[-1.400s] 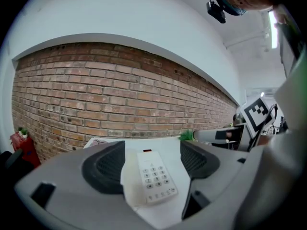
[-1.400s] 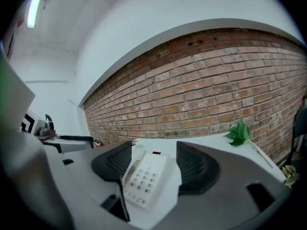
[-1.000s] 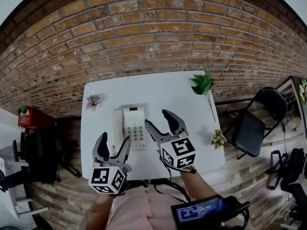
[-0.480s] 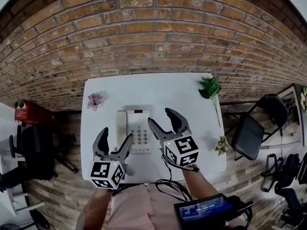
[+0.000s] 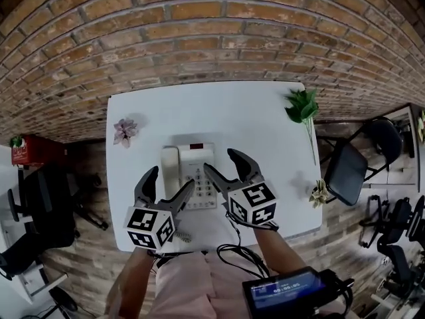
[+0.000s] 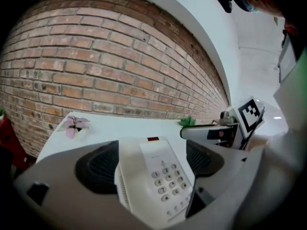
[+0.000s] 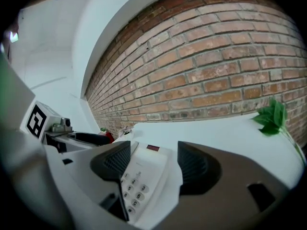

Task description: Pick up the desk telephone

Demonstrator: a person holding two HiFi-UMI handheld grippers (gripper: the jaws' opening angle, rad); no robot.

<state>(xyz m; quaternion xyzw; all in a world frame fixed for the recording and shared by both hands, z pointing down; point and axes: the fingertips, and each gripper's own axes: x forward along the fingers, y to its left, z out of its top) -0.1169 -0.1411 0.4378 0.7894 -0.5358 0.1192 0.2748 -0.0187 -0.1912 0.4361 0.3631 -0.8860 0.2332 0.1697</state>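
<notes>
A white desk telephone point(image 5: 189, 163) with its handset on the left lies near the front of the white table point(image 5: 265, 131). My left gripper point(image 5: 167, 186) hovers over its front left; its jaws are opening, straddling the handset side without pressing. My right gripper point(image 5: 223, 165) is at the phone's right edge, jaws also opening, one finger over the keypad and one beyond the case. In the left gripper view the telephone point(image 6: 158, 176) shows between the pads of the left gripper point(image 6: 151, 159). The right gripper view shows the telephone point(image 7: 144, 171) inside the right gripper point(image 7: 153, 164).
A pink flower point(image 5: 124, 130) lies at the table's left, a green sprig point(image 5: 302, 108) at the back right, a small plant point(image 5: 321, 193) at the right edge. The phone's cord point(image 5: 179, 234) hangs off the front. A black chair point(image 5: 345, 171) stands right; brick wall behind.
Both grippers have sunk and moved forward, closer to the telephone. The left gripper's jaws have spread wider.
</notes>
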